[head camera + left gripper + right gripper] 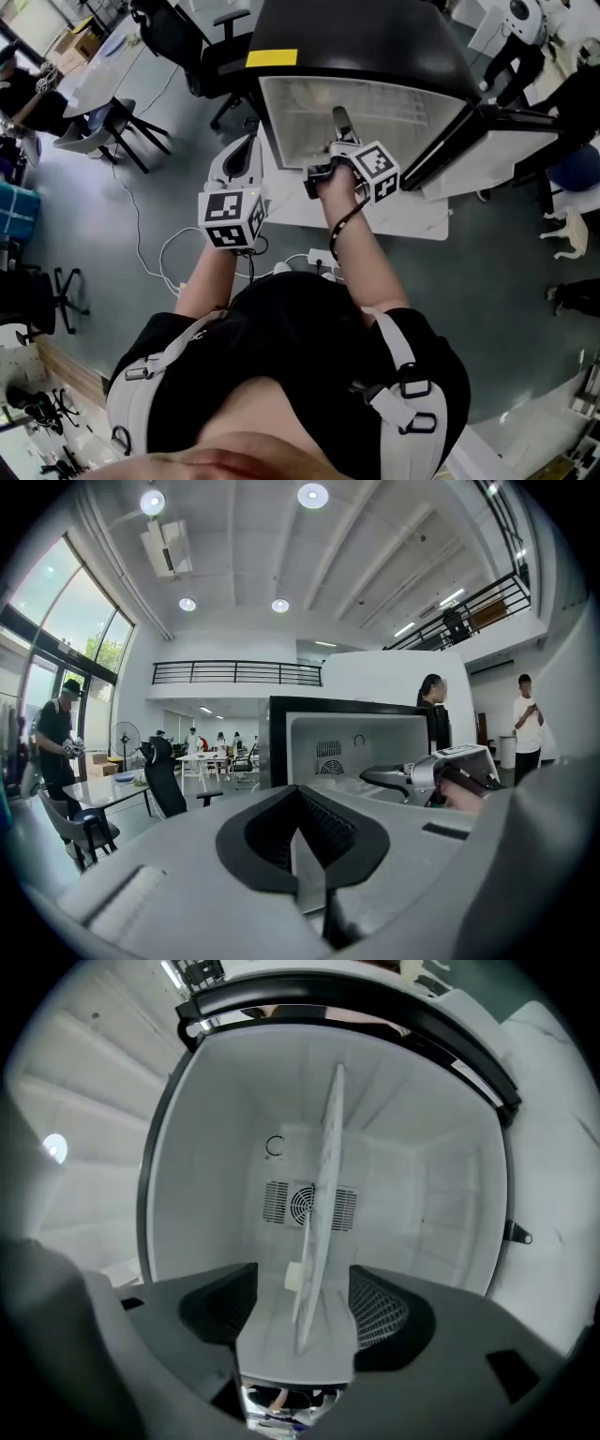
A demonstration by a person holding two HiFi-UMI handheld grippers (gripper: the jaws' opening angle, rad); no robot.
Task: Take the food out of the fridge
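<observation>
1. Finds the fridge (pixel 375 56) standing open on the table (pixel 412 220), door (pixel 487 155) swung off to the right. Judges the step in hand as the reach inside for the food.
2. Has the right claw (pixel 302 1288) at the fridge mouth, rolled onto its side, jaws spread wide and pressing on nothing.
3. Sees the shelf (pixel 323 1176) edge-on, dead ahead in the gap between those jaws. Hold off closing here, to avoid pinching shelf instead of food.
4. Cannot make out the food for certain; presumably still inside. Notes only a small pale lump (pixel 293 1277) against the shelf near its front edge, too small to name.
5. Settle what that lump is before committing. Steer to one side of the shelf and keep the jaws wide until a pad sits on each flank of the item.
6. Close slowly and no harder than needed, to avoid squashing or dropping anything soft or wrapped.
7. Keeps the left claw (pixel 305 836) back outside the fridge, jaws together and empty. Leave it there, well clear of the right arm's way out, or use it to steady the door.
8. Draw straight back out, minding the shelf rim and the door frame, then set down on the table.
</observation>
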